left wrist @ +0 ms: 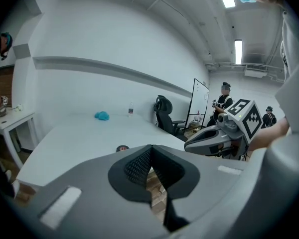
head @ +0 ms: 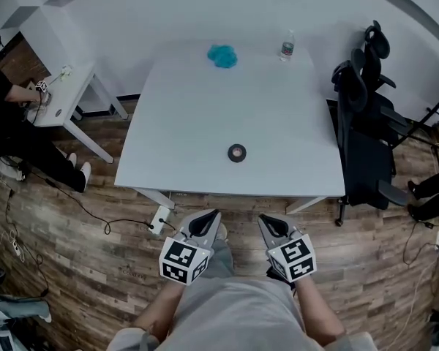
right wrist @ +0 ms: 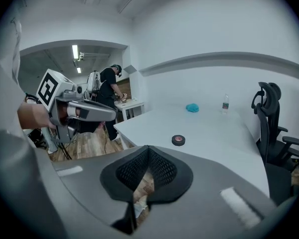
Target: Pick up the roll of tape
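Note:
A black roll of tape (head: pixel 236 153) lies flat on the white table (head: pixel 175 137), towards its near edge. It also shows in the left gripper view as the tape (left wrist: pixel 122 148) and in the right gripper view as the tape (right wrist: pixel 178 140). Both grippers hang over the wooden floor, short of the table's near edge. My left gripper (head: pixel 211 215) is shut with nothing in it, its jaws meeting tip to tip (left wrist: pixel 150 151). My right gripper (head: pixel 265 220) is likewise shut and empty (right wrist: pixel 147 151). The two point towards the table side by side.
A blue cloth (head: pixel 222 55) and a water bottle (head: pixel 287 46) sit at the table's far edge. Black office chairs (head: pixel 362 123) stand to its right. A person sits at a small white side table (head: pixel 66 101) on the left. A power strip (head: pixel 159 219) and cables lie on the floor.

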Motion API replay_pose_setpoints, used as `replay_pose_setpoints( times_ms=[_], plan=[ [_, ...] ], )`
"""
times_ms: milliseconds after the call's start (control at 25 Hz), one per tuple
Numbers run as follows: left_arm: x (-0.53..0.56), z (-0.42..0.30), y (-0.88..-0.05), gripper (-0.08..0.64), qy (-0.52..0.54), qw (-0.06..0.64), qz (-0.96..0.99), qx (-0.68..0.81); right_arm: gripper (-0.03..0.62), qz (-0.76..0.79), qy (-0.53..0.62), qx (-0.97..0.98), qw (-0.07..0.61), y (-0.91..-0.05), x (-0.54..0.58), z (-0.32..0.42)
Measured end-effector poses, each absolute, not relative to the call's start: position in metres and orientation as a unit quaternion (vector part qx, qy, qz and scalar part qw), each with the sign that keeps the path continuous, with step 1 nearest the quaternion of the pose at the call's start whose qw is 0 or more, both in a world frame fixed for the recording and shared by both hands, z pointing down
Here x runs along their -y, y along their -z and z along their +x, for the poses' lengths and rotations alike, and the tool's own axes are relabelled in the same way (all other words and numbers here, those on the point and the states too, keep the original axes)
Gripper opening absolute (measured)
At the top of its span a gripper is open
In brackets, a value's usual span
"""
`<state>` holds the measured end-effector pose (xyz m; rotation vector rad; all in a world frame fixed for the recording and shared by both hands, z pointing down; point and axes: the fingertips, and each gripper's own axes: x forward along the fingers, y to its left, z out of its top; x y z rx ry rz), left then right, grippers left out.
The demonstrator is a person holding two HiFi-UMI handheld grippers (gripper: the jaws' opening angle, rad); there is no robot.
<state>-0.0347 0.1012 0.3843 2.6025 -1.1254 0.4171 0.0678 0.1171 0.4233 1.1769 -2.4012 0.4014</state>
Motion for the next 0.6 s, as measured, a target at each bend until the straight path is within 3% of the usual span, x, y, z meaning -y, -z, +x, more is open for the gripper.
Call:
replay_pose_setpoints(
  times_ms=[600],
  plan=[
    [0.009,-0.057,-0.386,0.02,-0.153,0.148,0.908,0.361,0.006,0.427,-0.164,0.862,0.218,-0.422,-0.008,0.036]
  ],
)
